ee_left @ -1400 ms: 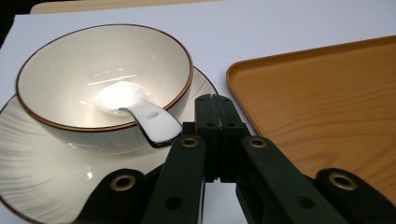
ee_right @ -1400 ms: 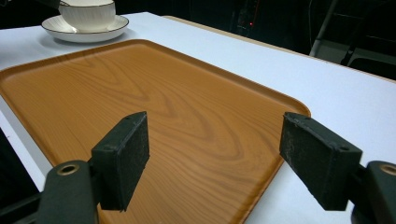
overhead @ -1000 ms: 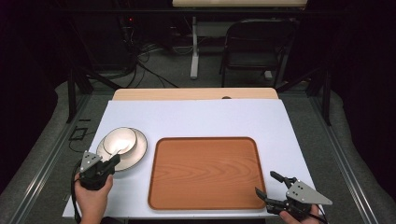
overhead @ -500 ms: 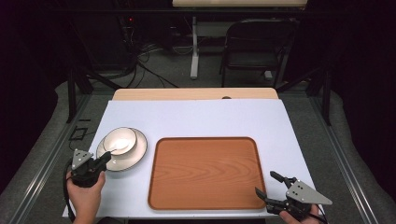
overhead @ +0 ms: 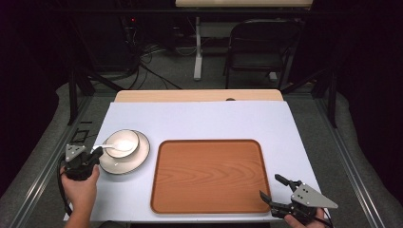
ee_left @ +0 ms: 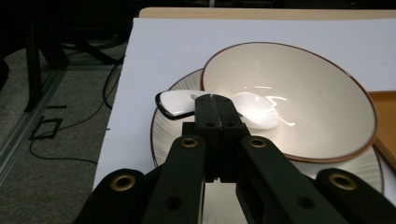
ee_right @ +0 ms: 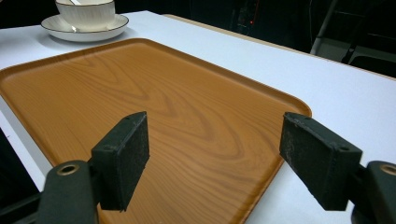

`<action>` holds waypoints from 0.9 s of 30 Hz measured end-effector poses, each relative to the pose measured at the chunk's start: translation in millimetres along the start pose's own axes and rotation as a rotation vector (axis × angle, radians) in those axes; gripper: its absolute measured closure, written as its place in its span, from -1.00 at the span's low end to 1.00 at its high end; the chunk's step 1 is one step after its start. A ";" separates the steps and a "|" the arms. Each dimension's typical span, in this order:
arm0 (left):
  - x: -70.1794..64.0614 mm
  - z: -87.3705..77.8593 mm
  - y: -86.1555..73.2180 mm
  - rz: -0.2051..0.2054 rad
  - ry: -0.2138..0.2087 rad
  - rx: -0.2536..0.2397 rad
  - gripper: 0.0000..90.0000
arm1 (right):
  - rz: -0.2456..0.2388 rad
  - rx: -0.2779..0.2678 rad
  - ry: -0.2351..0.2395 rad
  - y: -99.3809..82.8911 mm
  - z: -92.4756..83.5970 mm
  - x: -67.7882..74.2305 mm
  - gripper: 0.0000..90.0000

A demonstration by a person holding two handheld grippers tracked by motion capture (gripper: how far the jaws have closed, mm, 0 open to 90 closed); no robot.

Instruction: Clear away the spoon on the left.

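Note:
A white bowl [overhead: 124, 137] with a brown rim stands on a matching plate [overhead: 138, 159] at the table's left. A white ceramic spoon [overhead: 110, 147] lies in the bowl, its handle sticking out over the rim to the left. My left gripper [overhead: 97, 153] sits at the plate's left edge, jaws shut. In the left gripper view its tips [ee_left: 212, 100] cover the neck of the spoon [ee_left: 254, 109] in the bowl [ee_left: 303, 93]; nothing shows between the pads. My right gripper [overhead: 270, 186] is open at the near right corner of the wooden tray [overhead: 209, 175], with nothing between its jaws [ee_right: 219, 158].
The tray [ee_right: 140, 93] lies empty in the middle of the white tabletop [overhead: 204, 121]. A wooden strip [overhead: 199, 96] borders the table's far edge. A chair [overhead: 261, 47] and cables stand on the dark floor beyond.
My left gripper has shifted left, from over the plate to its left edge. The right gripper has stayed put.

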State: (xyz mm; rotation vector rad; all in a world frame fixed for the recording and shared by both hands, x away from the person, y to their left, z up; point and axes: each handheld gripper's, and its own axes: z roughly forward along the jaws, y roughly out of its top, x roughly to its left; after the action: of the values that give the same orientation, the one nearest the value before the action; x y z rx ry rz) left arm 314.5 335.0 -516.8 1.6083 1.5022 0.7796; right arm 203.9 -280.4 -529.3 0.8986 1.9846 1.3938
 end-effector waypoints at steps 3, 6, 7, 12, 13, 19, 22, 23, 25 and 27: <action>3.5 4.1 2.8 -0.028 0.001 -0.006 1.00 | 0.000 0.000 0.000 0.0 0.0 0.0 -0.48; 5.7 7.4 5.7 -0.034 0.000 -0.010 1.00 | 0.000 0.000 0.001 0.0 0.0 0.0 -0.48; 6.2 8.1 6.8 -0.039 0.004 -0.011 1.00 | 0.000 0.000 0.001 0.0 0.0 -0.1 -0.48; 8.2 10.8 11.1 -0.054 0.000 -0.018 1.00 | -0.001 0.000 0.001 0.0 -0.1 0.0 -0.48; 8.2 11.1 11.6 -0.057 -0.001 -0.018 1.00 | 0.000 0.000 0.001 0.0 -0.1 0.0 -0.48; 10.6 10.1 12.2 -0.100 -0.007 -0.021 1.00 | -0.001 -0.001 0.001 -0.1 -0.2 -0.1 -0.48; 12.3 7.5 12.7 -0.136 -0.023 -0.036 0.93 | -0.002 -0.002 0.001 0.0 -0.2 0.0 -0.48; 13.0 5.8 14.0 -0.147 -0.020 -0.039 0.91 | -0.003 -0.001 0.001 -0.1 -0.2 -0.1 -0.48; 14.5 3.3 16.3 -0.159 -0.030 -0.044 0.80 | -0.001 0.000 0.001 0.0 -0.1 0.0 -0.48; 15.3 1.6 18.3 -0.167 -0.026 -0.046 0.71 | 0.000 -0.001 0.000 0.0 -0.2 0.2 -0.48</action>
State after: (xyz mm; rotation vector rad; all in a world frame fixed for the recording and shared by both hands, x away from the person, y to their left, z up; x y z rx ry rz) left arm 326.8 350.1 -503.0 1.4333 1.5663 0.6924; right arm 203.7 -280.3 -529.3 0.8985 1.9839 1.3951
